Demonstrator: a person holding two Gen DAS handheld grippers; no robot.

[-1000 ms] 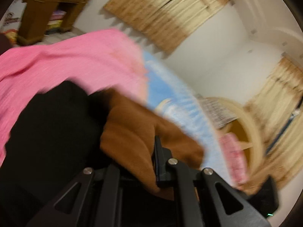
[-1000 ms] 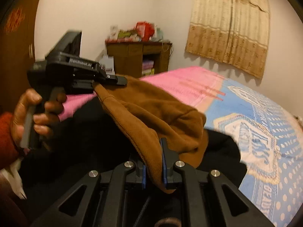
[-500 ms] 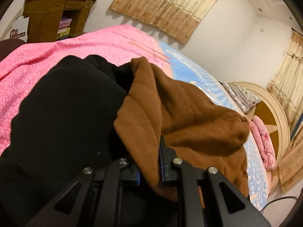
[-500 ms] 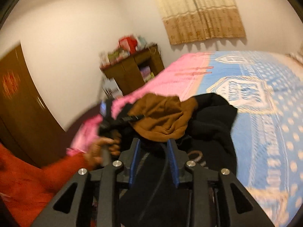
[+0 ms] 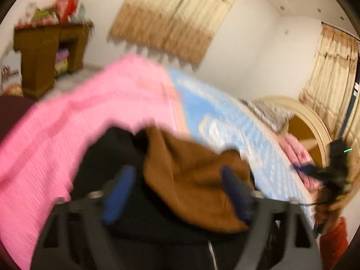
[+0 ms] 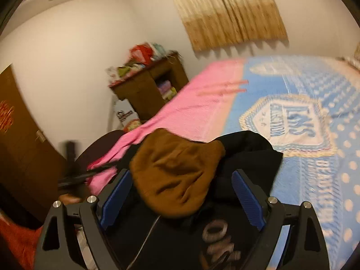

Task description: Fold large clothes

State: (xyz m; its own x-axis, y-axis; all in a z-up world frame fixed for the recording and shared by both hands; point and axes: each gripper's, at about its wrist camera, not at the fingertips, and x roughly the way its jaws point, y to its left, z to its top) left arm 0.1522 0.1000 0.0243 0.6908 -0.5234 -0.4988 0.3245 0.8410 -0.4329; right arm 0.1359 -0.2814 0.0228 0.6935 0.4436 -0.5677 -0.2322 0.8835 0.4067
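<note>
A black hooded jacket (image 6: 247, 157) with a brown-lined hood (image 6: 177, 171) lies on the bed; it also shows, blurred, in the left wrist view (image 5: 157, 229) with the brown hood (image 5: 191, 186) on top. My left gripper (image 5: 177, 180) is open, its blue pads wide apart on either side of the hood, holding nothing. My right gripper (image 6: 182, 186) is open too, its pads spread either side of the hood. The right gripper also shows at the right edge of the left wrist view (image 5: 315, 171), and the left one faintly in the right wrist view (image 6: 74, 175).
The bed has a pink blanket (image 6: 195, 108) and a blue patterned cover (image 6: 315, 112). A wooden cabinet (image 6: 148, 85) with clutter stands by the wall, a dark door (image 6: 18, 135) to the left. Curtains (image 5: 171, 15) hang behind; a round headboard (image 5: 301, 121) and pillows are at the bed's far end.
Both grippers have let go of the brown hood and opened wide. The hood now rests on the black jacket. Both views are blurred with motion.
</note>
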